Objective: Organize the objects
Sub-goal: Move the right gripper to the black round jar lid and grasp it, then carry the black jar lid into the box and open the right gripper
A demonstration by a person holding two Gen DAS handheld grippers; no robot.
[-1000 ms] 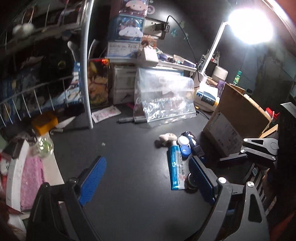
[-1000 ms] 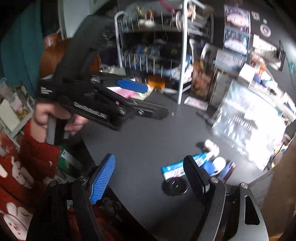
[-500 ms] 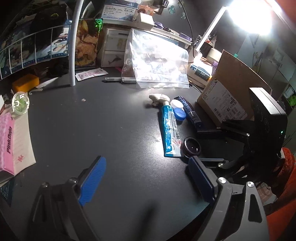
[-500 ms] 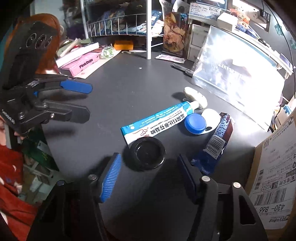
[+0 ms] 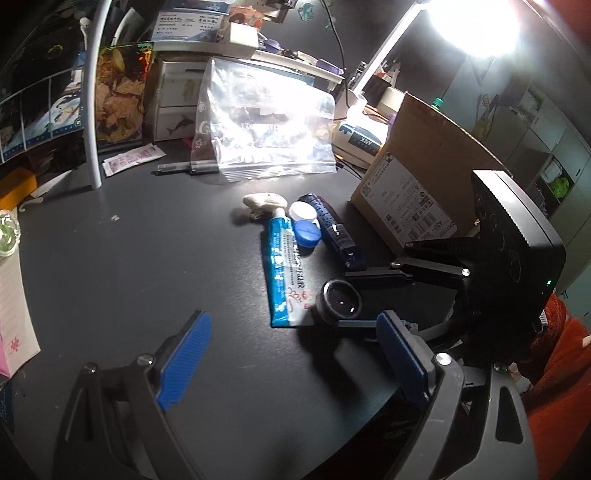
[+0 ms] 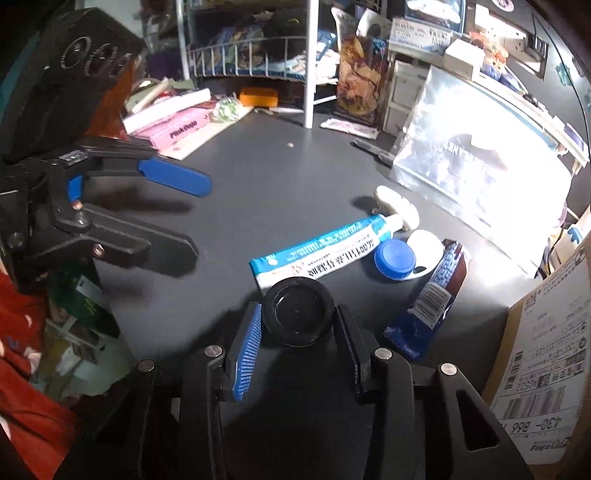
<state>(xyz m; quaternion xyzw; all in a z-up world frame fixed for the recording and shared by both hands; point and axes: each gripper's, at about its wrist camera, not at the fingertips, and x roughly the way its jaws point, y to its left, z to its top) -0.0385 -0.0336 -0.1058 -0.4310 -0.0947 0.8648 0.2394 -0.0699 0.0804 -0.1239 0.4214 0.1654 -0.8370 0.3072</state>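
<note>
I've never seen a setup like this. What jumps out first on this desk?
The right gripper closing its fingers around a small black round jar at the desk's near edge. Just beyond lies a blue-and-white tube, and a bright lamp glares over a cardboard box behind.

Place: a home desk corner.
Signs: dark desk (image 5: 122, 266), bright desk lamp (image 5: 476, 26), wire shelf rack (image 6: 255, 55) with books, small drawers (image 5: 173, 99), cardboard parcel box (image 5: 413, 184).
</note>
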